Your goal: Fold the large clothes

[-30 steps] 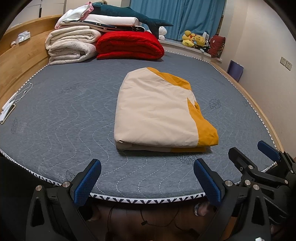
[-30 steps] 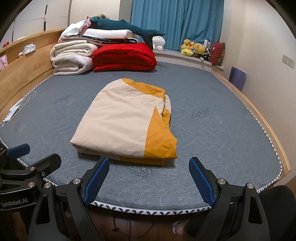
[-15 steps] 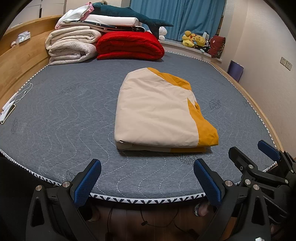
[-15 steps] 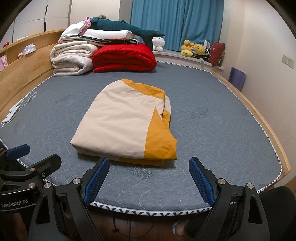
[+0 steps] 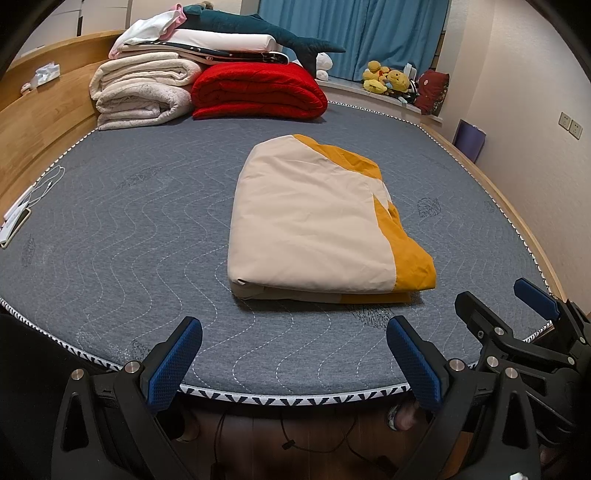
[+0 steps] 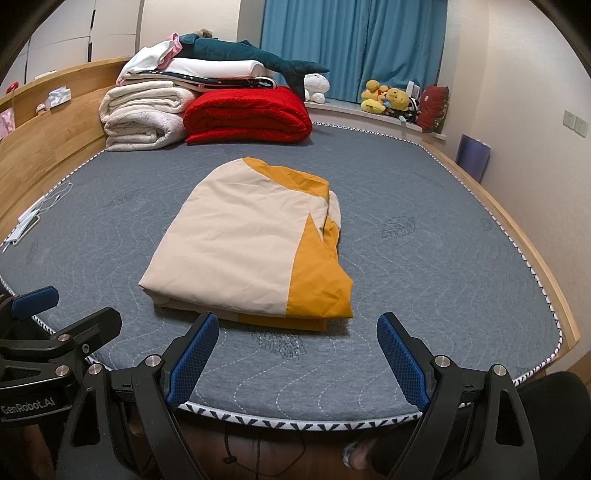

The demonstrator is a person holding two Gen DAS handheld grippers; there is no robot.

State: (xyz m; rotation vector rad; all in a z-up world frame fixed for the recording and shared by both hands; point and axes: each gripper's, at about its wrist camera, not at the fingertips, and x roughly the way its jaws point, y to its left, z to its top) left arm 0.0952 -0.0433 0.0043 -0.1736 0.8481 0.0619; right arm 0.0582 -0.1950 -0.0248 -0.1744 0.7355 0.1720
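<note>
The left gripper (image 5: 293, 360) is spread wide, with nothing between its blue-padded fingers (image 5: 173, 363). It hangs above the near edge of the mattress (image 5: 129, 229), apart from the fabric. The right gripper (image 6: 297, 354) is likewise spread wide and empty, positioned over the same near edge. The two grippers sit side by side: in the left wrist view the right gripper appears at the lower right, and in the right wrist view the left gripper appears at the lower left.

Just beyond both grippers lies the folded garment (image 5: 314, 225), a cream and mustard-yellow cloth. It rests flat on the grey quilted mattress, near the middle, with its folded edge facing the grippers. The yellow part lies along its right side and far edge. Neither gripper touches it.

At the far end of the mattress stands a stack of folded bedding: a cream blanket (image 5: 144, 92) on the left and a red quilt (image 5: 258, 90) touching it on the right. White folded bedding and a dark teal plush shark (image 5: 258, 27) lie on top of this stack. A wooden bed frame (image 5: 33, 125) runs along the left side. A white cable (image 5: 46, 184) and a flat device lie at the mattress's left edge. Blue curtains (image 6: 351, 40) hang behind the bed, and plush toys (image 6: 384, 96) sit on the ledge beneath them.
</note>
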